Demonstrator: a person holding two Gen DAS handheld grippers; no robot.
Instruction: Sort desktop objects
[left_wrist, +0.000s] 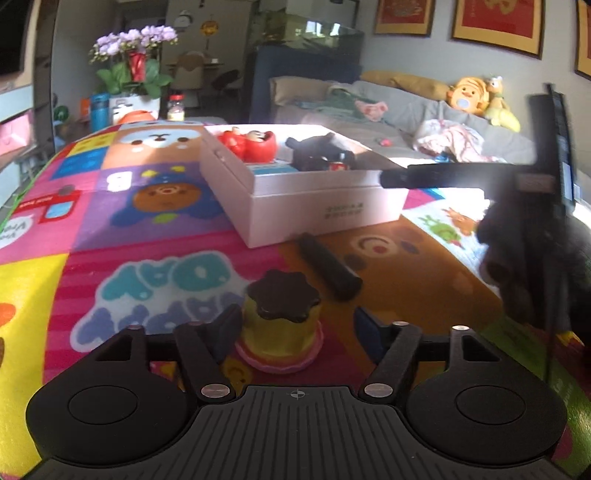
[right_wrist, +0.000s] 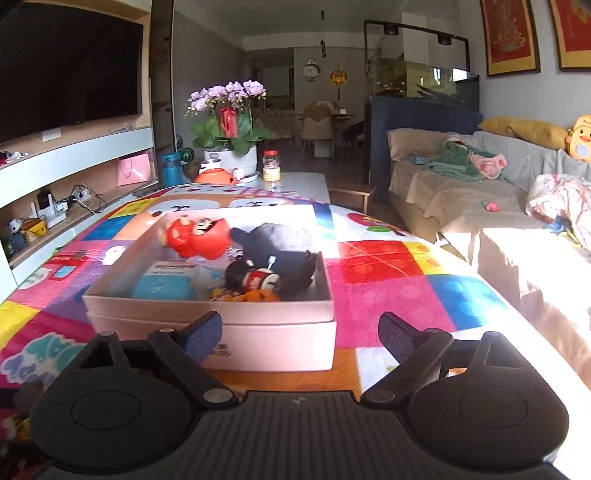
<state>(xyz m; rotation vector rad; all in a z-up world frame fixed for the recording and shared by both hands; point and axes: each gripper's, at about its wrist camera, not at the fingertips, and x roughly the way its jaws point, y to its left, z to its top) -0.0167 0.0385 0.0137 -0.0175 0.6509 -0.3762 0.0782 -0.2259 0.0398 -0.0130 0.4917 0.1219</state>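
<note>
A yellow toy cake with a dark scalloped top and pink base (left_wrist: 281, 325) stands on the colourful mat between the fingers of my left gripper (left_wrist: 295, 328), which is open around it; its left finger is close to the cake. A dark cylinder (left_wrist: 328, 271) lies just beyond it. A white box (left_wrist: 317, 206) (right_wrist: 221, 317) holds a red Mario toy (right_wrist: 199, 236), a black plush (right_wrist: 280, 254), a small doll (right_wrist: 255, 280) and a blue item (right_wrist: 162, 286). My right gripper (right_wrist: 301, 334) is open and empty in front of the box, and also shows in the left wrist view (left_wrist: 384, 177).
The colourful mat (right_wrist: 388, 288) covers the table. A grey sofa (right_wrist: 461, 192) with cloths and plush toys stands to the right. A potted orchid (right_wrist: 229, 122), a jar and a blue bottle stand at the table's far end. A TV shelf is on the left.
</note>
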